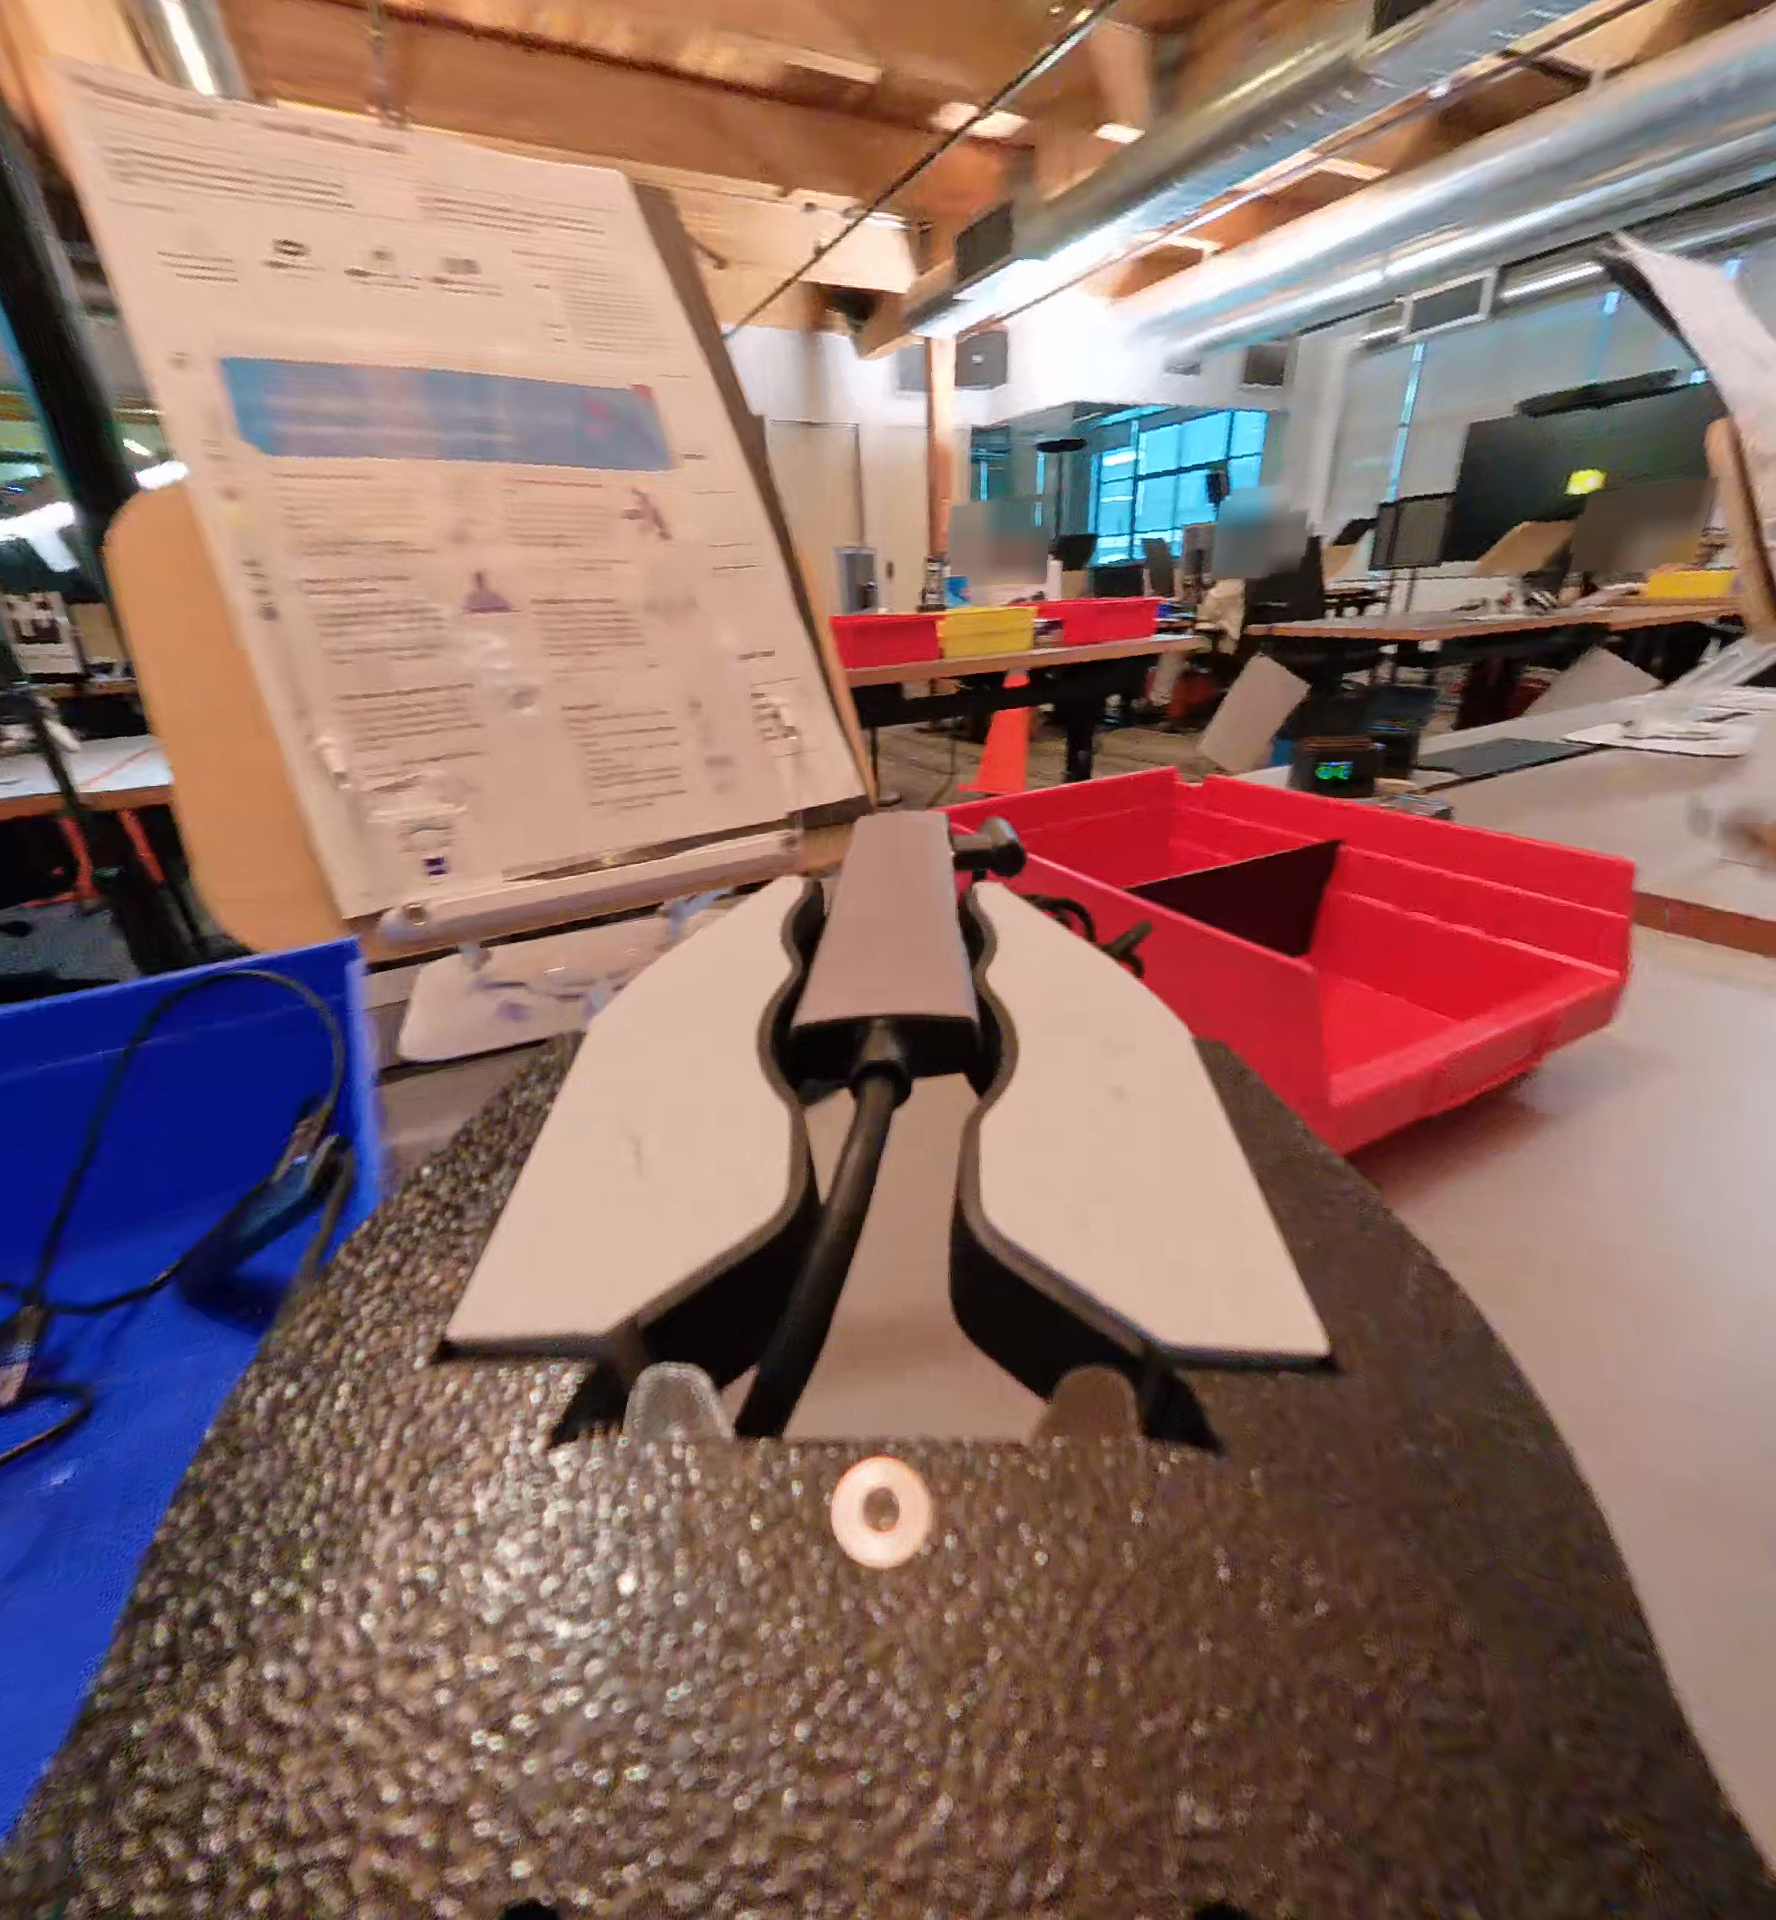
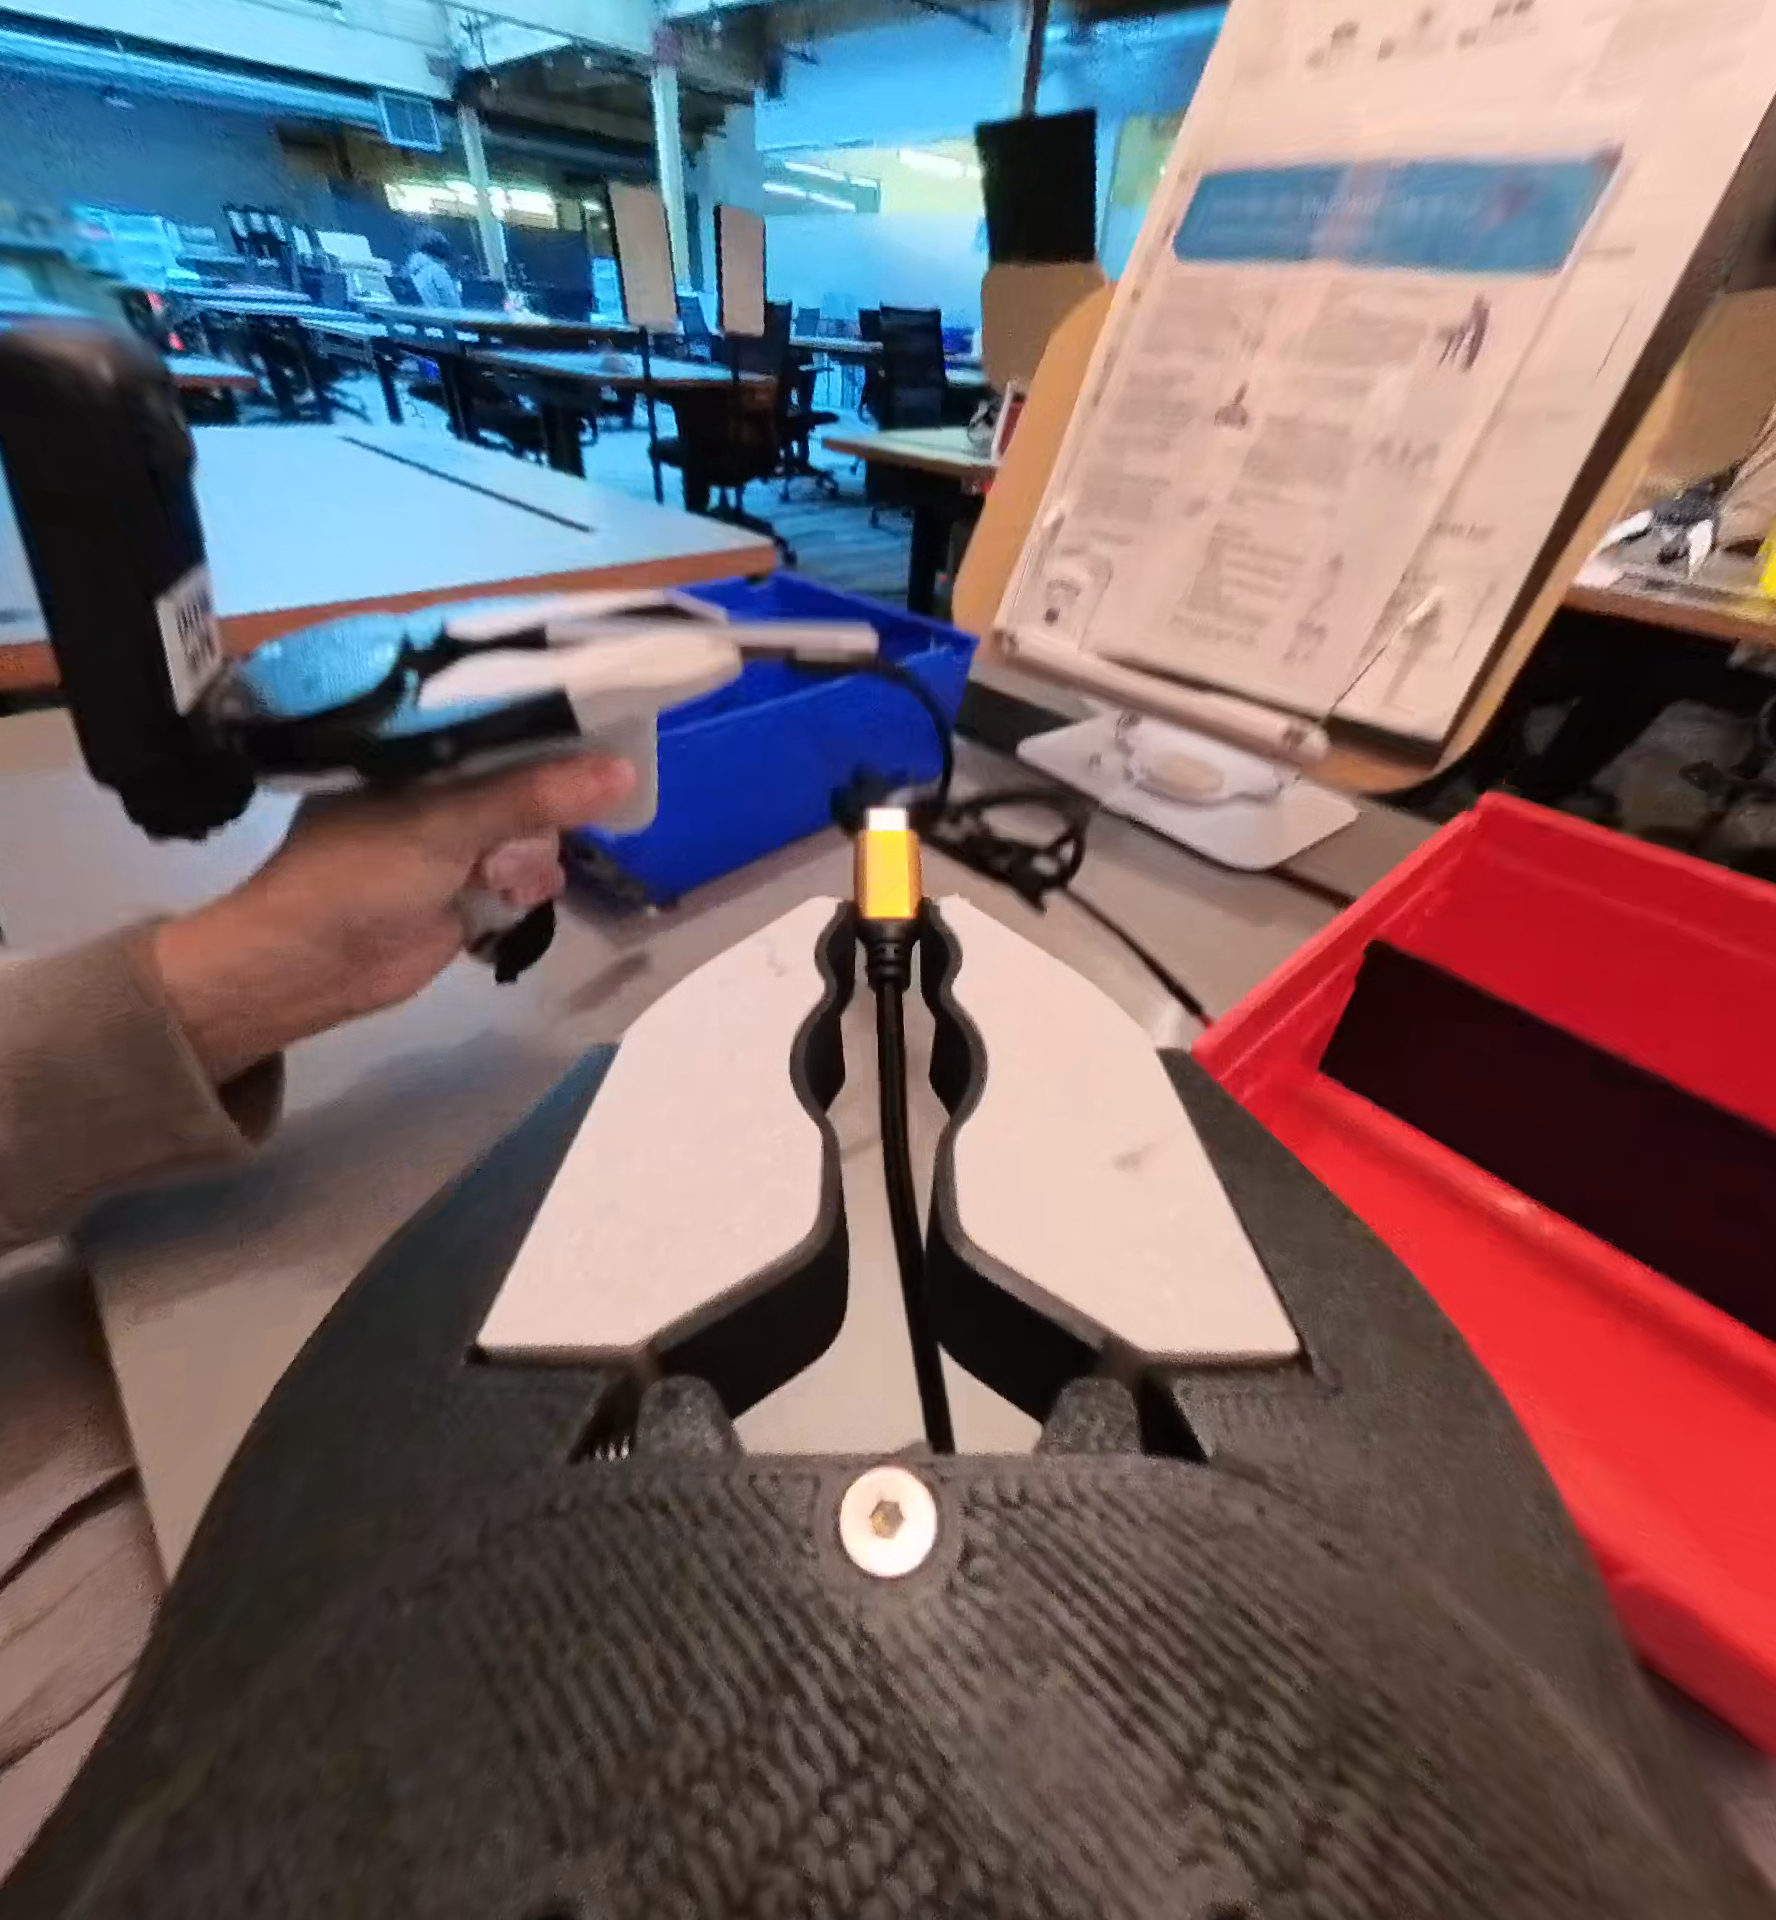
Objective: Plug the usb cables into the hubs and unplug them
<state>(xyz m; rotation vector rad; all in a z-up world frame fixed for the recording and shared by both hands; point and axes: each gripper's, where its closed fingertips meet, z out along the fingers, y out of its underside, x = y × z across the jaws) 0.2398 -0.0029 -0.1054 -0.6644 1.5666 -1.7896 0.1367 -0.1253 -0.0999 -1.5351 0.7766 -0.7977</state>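
My left gripper (image 1: 889, 914) is shut on a grey USB hub (image 1: 884, 935), which sticks out forward between the fingers with its black cord (image 1: 832, 1226) trailing back. A black plug (image 1: 988, 854) sits in the hub's far right side. My right gripper (image 2: 886, 925) is shut on a USB cable (image 2: 899, 1143) just behind its gold-sleeved plug (image 2: 886, 873), which points forward. In the right wrist view the left gripper (image 2: 655, 649) is held up at the left by a hand (image 2: 375, 894), with the hub (image 2: 811, 639) level above the blue bin.
A blue bin (image 1: 84, 1195) with loose cables (image 1: 53, 1278) is at the left. A red bin (image 1: 1383, 966) with a black divider stands at the right. A document stand with printed pages (image 1: 468, 520) is behind. Coiled black cable (image 2: 1019, 831) lies on the grey table (image 2: 364, 1122).
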